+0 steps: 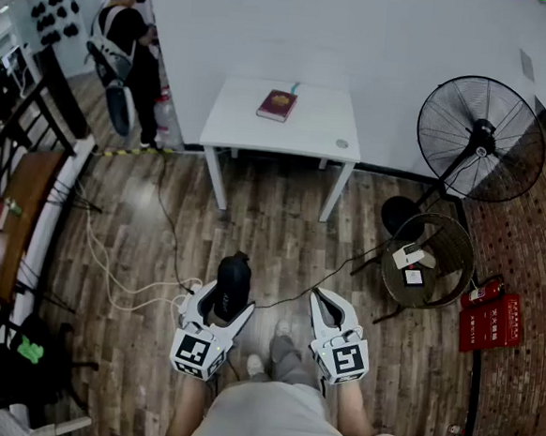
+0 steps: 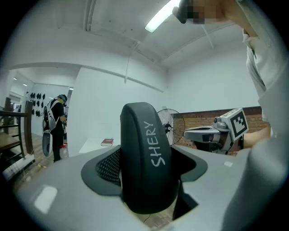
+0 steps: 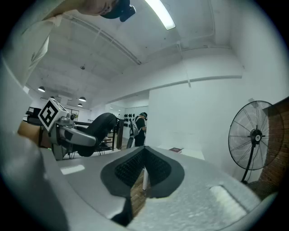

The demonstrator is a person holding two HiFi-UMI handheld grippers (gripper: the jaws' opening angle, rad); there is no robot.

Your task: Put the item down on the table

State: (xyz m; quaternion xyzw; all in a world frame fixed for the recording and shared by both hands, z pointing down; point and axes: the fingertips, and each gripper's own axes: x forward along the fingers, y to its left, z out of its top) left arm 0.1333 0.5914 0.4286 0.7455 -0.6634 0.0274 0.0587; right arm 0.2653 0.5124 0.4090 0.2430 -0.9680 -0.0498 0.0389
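Note:
A black oblong case (image 2: 146,162) printed "SHERY" stands upright between the jaws of my left gripper (image 1: 221,298), which is shut on it. In the head view the case (image 1: 233,283) sticks up from the gripper, held low over the wooden floor in front of the person's legs. My right gripper (image 1: 324,301) is beside it on the right, shut with nothing between its pads (image 3: 135,169). The white table (image 1: 252,131) stands ahead by the wall, well beyond both grippers, with a dark red book (image 1: 276,104) on it.
A standing fan (image 1: 480,139) is at the right, with a round wire basket (image 1: 427,260) and a red box (image 1: 491,322) near it. Cables (image 1: 117,280) trail over the floor on the left. A person (image 1: 127,41) stands at the back left beside a railing.

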